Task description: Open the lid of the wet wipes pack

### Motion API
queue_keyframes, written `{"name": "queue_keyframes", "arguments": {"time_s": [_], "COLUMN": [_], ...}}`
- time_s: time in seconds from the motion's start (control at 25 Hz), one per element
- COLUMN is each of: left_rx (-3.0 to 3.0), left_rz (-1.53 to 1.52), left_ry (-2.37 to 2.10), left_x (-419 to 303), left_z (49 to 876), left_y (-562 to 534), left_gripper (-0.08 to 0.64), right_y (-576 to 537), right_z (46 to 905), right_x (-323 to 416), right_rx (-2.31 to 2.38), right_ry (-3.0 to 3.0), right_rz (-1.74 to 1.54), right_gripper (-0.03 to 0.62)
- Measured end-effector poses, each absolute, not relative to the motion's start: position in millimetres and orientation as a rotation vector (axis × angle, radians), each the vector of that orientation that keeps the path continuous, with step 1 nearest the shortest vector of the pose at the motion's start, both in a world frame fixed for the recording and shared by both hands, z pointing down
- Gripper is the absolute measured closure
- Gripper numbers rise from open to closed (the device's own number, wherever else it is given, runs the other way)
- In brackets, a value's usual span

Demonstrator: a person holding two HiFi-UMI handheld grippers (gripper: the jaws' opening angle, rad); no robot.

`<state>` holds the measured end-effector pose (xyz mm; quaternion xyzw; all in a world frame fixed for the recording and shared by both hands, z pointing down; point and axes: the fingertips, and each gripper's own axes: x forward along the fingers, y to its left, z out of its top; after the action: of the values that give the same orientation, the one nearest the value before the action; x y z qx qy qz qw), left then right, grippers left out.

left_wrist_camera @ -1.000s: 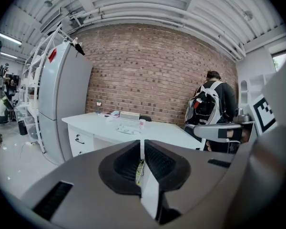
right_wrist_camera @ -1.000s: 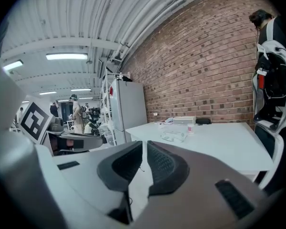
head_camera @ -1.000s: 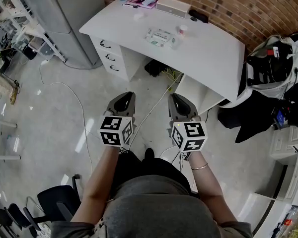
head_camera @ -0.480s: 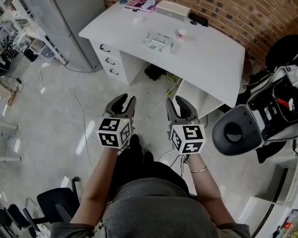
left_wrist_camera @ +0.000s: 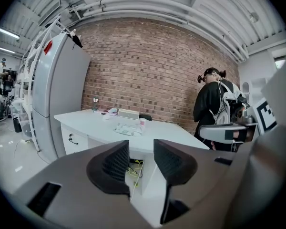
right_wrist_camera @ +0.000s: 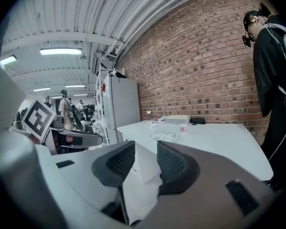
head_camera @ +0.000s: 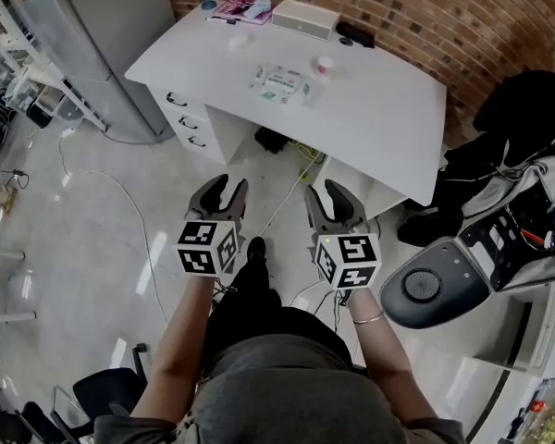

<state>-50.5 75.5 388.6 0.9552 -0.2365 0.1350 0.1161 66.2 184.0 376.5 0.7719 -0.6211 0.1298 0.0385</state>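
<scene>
Left claw (head_camera: 220,185) and right claw (head_camera: 329,191), near: jaws opening, nothing between them. Wipes pack (head_camera: 279,83), far: lying on the tabletop (head_camera: 379,109).

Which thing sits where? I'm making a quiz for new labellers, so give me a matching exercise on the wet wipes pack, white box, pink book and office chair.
Things:
1. wet wipes pack
2. white box
3. pink book
4. office chair

Places:
a. on the floor, right of the desk
b. the desk's far left corner
c. middle of the desk, beside a small cup
d. the desk's back edge, just left of a black pouch

Pairs: 1-c, 2-d, 3-b, 4-a
</scene>
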Motion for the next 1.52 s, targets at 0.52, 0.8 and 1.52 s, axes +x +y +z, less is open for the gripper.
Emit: {"name": "queue_keyframes", "arguments": {"time_s": [0.52, 0.8, 1.52], "left_rx": [2.788, 2.785, 2.795], "left_rz": [0.386, 0.384, 0.415], "left_ry": [-0.663, -0.640, -0.545], "left_x": [-3, 22, 63], "left_z": [392, 391, 400], "left_y": [-15, -61, -128], "left_gripper": [0.403, 0.403, 0.403], "right_y": [100, 57, -8], "right_z": [378, 372, 371], "right_x": [109, 133, 166], "right_rx": [2.358, 2.345, 2.352], "right_ry": [-1.860, -1.829, -1.738], "right_rz": [0.397, 0.373, 0.335], "right_gripper": [0.453, 0.453, 0.445]}}
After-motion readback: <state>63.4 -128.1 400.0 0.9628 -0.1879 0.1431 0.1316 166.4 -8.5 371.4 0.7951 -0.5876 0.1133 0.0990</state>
